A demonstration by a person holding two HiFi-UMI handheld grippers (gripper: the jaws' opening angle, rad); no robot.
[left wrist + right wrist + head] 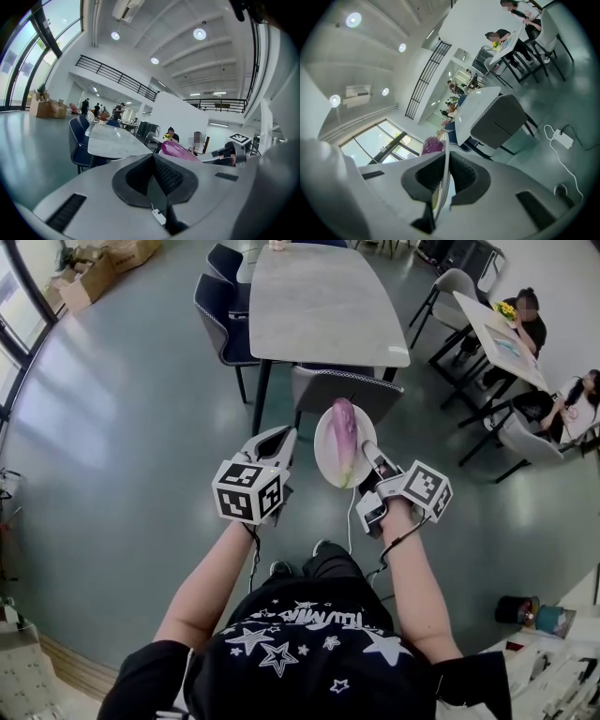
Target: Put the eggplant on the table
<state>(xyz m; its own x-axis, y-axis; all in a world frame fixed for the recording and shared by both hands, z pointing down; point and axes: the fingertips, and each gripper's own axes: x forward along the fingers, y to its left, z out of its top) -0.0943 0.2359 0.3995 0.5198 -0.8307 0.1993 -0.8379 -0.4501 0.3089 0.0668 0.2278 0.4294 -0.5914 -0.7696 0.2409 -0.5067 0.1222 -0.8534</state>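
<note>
A purple eggplant [343, 432] with a pale green end lies on a white plate [325, 451], held in the air just short of the grey table [319, 306]. My right gripper [368, 454] is shut on the plate's near right rim. In the right gripper view the plate's edge [445, 173] runs between the pads, and the eggplant [433, 146] peeks over it. My left gripper [284, 435] hovers beside the plate's left side, shut and holding nothing. The left gripper view shows the eggplant [178, 151] to the right and the table [112, 140] ahead.
A grey chair [347, 385] is tucked at the table's near end, right under the plate. Dark blue chairs [220, 320] line the table's left side. Two people sit at another table [502, 334] to the right. A white cable [353, 521] trails on the floor.
</note>
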